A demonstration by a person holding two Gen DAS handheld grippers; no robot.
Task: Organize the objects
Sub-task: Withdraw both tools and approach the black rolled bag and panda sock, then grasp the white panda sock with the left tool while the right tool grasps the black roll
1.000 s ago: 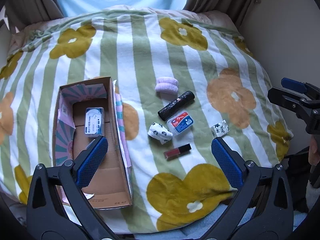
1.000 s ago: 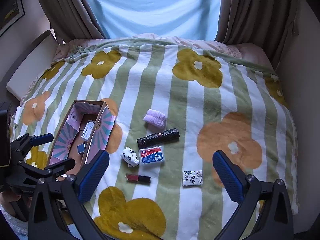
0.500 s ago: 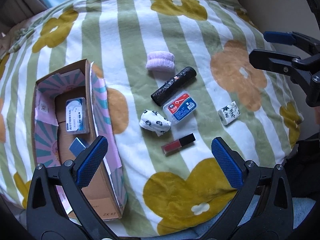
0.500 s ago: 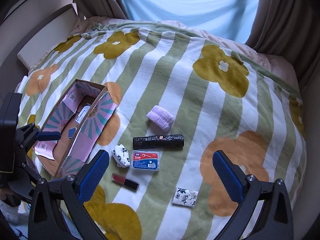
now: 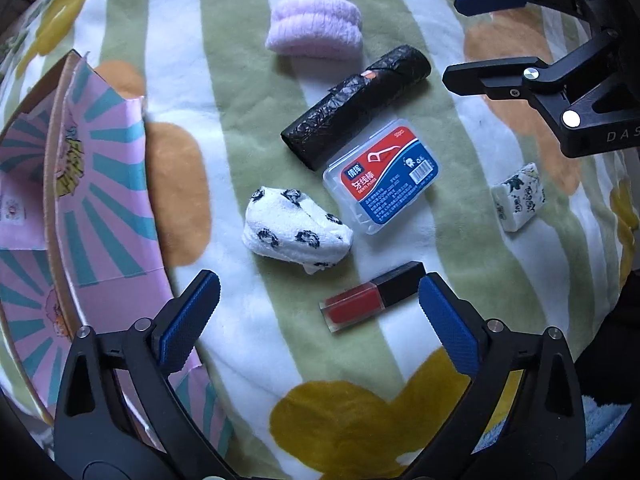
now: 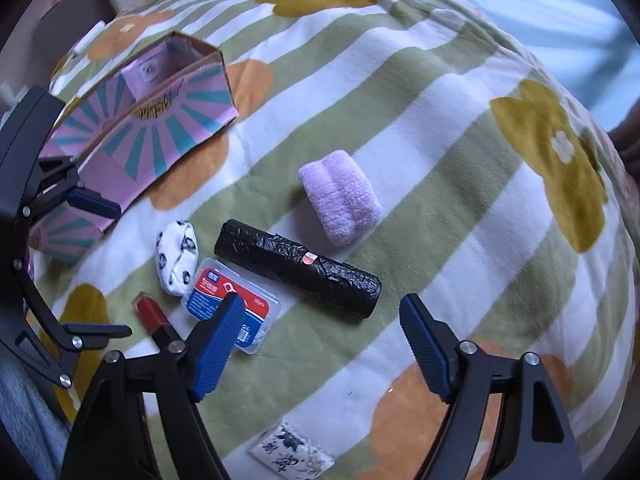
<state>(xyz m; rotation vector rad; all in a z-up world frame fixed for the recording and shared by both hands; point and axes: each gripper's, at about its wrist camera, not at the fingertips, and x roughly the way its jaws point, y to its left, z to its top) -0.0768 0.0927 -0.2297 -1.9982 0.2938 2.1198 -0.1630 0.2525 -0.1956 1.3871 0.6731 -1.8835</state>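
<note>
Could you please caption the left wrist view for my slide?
Left gripper, jaws closing, above a red lip-gloss tube on a flowered blanket, beside a spotted sock and floss-pick box.

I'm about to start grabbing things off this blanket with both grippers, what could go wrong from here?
1. The lip gloss tube lies flat on the soft blanket; the left hand-held gripper, jaws closing with nothing gripped, might pinch fabric with it.
2. The floss pick box touches the black roll and lies close to the spotted sock, so the right hand-held gripper, also closing, could nudge neighbours.
</note>
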